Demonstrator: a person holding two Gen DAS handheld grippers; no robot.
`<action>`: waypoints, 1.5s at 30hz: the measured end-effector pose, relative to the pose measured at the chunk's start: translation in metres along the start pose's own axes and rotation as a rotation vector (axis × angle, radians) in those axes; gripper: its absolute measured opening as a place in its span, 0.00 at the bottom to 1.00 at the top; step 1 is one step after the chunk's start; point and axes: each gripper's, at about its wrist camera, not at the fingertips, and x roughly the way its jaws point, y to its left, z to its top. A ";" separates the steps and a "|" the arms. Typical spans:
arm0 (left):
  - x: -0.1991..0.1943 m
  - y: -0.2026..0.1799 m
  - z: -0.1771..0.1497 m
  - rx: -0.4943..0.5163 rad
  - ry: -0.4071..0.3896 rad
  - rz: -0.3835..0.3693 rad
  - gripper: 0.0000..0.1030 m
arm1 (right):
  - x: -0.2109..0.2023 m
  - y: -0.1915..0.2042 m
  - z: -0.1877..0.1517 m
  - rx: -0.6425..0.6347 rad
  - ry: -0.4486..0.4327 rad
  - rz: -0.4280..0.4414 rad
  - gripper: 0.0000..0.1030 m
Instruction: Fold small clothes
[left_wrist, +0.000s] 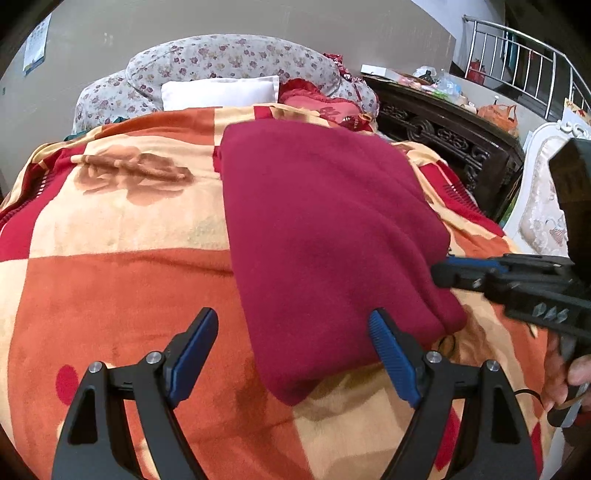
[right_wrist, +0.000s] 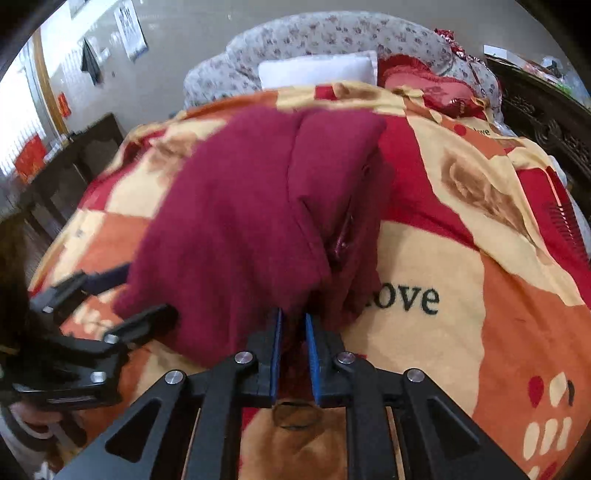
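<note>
We see pillows (left_wrist: 221, 92) far beyond the maroon garment (left_wrist: 325, 229), our left gripper (left_wrist: 295, 354) spread wide and empty, our right gripper (right_wrist: 293, 325) pinching its near edge.

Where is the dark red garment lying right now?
The dark red garment lies on the patterned blanket, right of centre in the left wrist view, its near edge pinched by the right hand-held gripper.

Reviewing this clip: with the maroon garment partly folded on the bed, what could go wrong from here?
1. The right gripper pinches only the near edge of the maroon garment, so the thick layers might slip out.
2. The left gripper is open and holds nothing, so pulling may drag the whole garment across the blanket and spoil the fold.
</note>
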 end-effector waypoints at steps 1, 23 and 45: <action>-0.003 0.002 0.002 -0.008 -0.007 -0.006 0.83 | -0.008 -0.002 0.001 0.017 -0.025 0.021 0.25; 0.057 0.047 0.045 -0.246 0.036 -0.222 0.99 | 0.037 -0.070 0.043 0.323 -0.112 0.253 0.92; -0.080 0.027 0.004 -0.121 0.027 -0.218 0.53 | -0.034 0.017 0.010 0.184 -0.132 0.384 0.53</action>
